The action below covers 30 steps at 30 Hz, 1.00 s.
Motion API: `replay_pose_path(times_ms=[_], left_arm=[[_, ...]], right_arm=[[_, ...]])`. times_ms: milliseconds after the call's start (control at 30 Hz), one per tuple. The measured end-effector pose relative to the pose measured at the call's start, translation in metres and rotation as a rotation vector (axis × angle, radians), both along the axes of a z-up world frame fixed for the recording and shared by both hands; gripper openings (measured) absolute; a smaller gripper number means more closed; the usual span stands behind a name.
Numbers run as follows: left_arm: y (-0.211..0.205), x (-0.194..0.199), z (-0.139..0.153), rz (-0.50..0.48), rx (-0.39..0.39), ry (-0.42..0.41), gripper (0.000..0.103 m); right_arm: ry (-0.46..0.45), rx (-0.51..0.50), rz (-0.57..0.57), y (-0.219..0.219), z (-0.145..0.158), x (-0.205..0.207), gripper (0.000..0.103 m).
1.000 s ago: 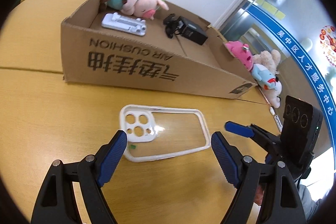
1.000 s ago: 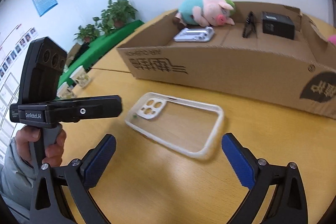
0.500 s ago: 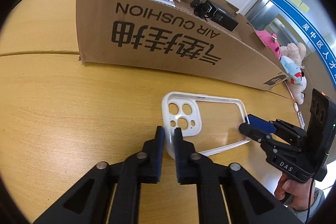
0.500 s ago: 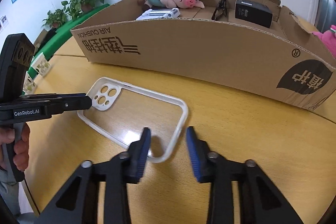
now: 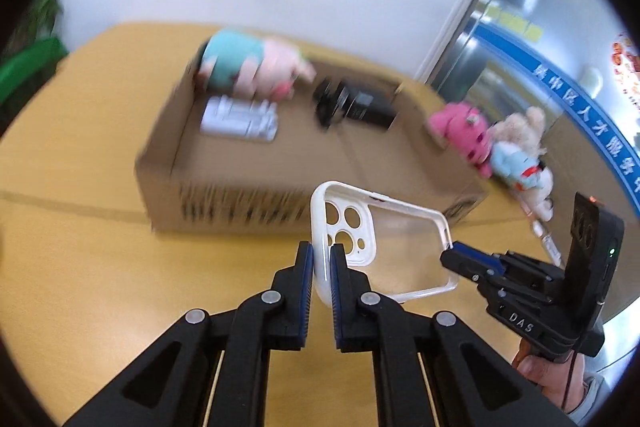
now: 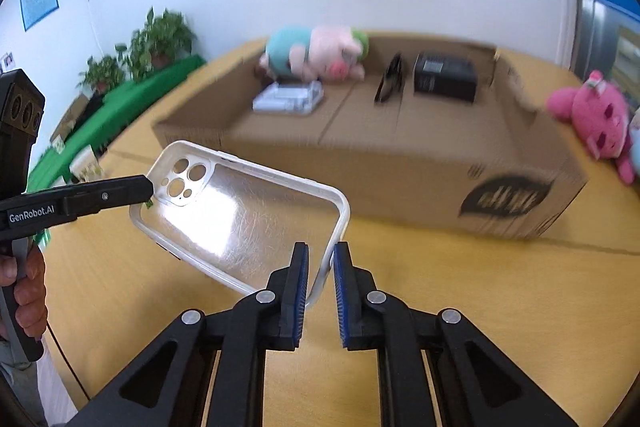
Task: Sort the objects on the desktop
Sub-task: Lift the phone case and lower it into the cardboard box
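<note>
A clear phone case (image 5: 380, 239) with a white rim is held in the air above the wooden table, in front of the open cardboard box (image 5: 248, 203). My left gripper (image 5: 319, 255) is shut on the case's camera end. My right gripper (image 6: 320, 259) is shut on the rim at the opposite end of the phone case (image 6: 248, 211). In the box (image 6: 400, 163) lie a pig plush (image 6: 320, 55), a silver device (image 6: 288, 99), glasses (image 6: 388, 83) and a small black box (image 6: 444, 77). Each gripper shows in the other's view: the right gripper (image 5: 468, 259), the left gripper (image 6: 140, 187).
A pink plush (image 6: 592, 115) and other plush toys (image 5: 516, 151) lie on the table (image 6: 500, 287) to the right of the box. Potted plants (image 6: 152, 43) stand by the wall at the far left.
Both grippers closed on the case's two ends and lifted it off the table. The view now looks down into the box, with motion blur.
</note>
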State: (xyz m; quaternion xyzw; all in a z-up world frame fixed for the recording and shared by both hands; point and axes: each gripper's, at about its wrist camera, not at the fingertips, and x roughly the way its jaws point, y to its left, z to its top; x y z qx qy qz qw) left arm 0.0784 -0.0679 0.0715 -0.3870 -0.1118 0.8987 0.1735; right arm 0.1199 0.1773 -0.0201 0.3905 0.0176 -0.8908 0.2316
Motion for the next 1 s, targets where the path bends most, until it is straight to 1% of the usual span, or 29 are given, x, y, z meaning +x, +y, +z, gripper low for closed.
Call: replay_pose_path(times_ms=[67, 133, 233, 300, 367, 433, 533, 600, 633, 667, 767, 833, 867, 1000], left_arm=[[0.007, -0.010, 0.030, -0.014, -0.023, 0.070, 0.007], [0.010, -0.026, 0.053, -0.019, -0.042, 0.116, 0.007], [0.011, -0.048, 0.073, -0.007, -0.065, 0.142, 0.007], [0.006, -0.067, 0.079, 0.001, -0.066, 0.132, 0.007], [0.000, -0.091, 0.079, 0.024, -0.108, 0.099, 0.007], [-0.005, -0.115, 0.072, 0.038, -0.146, 0.053, 0.007], [-0.018, -0.146, 0.053, 0.068, -0.168, -0.031, 0.007], [-0.026, -0.162, 0.035, 0.085, -0.185, -0.096, 0.007], [-0.029, -0.168, 0.025, 0.091, -0.204, -0.127, 0.008], [-0.031, -0.175, 0.012, 0.091, -0.232, -0.162, 0.008], [-0.035, -0.182, -0.019, 0.098, -0.269, -0.254, 0.007], [-0.035, -0.184, -0.036, 0.102, -0.296, -0.299, 0.007], [-0.034, -0.185, -0.042, 0.104, -0.317, -0.321, 0.007], [-0.030, -0.192, -0.062, 0.119, -0.387, -0.392, 0.008]], right_arm=[[0.059, -0.017, -0.018, 0.007, 0.027, -0.004, 0.012], [0.120, -0.013, -0.019, 0.008, 0.055, -0.017, 0.012], [0.174, -0.016, -0.016, 0.003, 0.086, -0.043, 0.012], [0.179, -0.026, -0.003, -0.002, 0.100, -0.061, 0.013], [0.178, -0.039, 0.005, -0.010, 0.108, -0.082, 0.015], [0.148, -0.043, 0.026, -0.021, 0.109, -0.110, 0.015], [0.080, -0.048, 0.048, -0.038, 0.099, -0.144, 0.015], [0.029, -0.037, 0.062, -0.051, 0.084, -0.160, 0.015], [-0.001, -0.028, 0.068, -0.057, 0.074, -0.168, 0.015], [-0.050, -0.019, 0.077, -0.065, 0.060, -0.178, 0.015], [-0.161, -0.021, 0.082, -0.075, 0.024, -0.191, 0.015], [-0.231, -0.036, 0.069, -0.079, 0.001, -0.197, 0.015], [-0.268, -0.038, 0.066, -0.081, -0.010, -0.200, 0.015], [-0.358, -0.008, 0.068, -0.090, -0.040, -0.206, 0.015]])
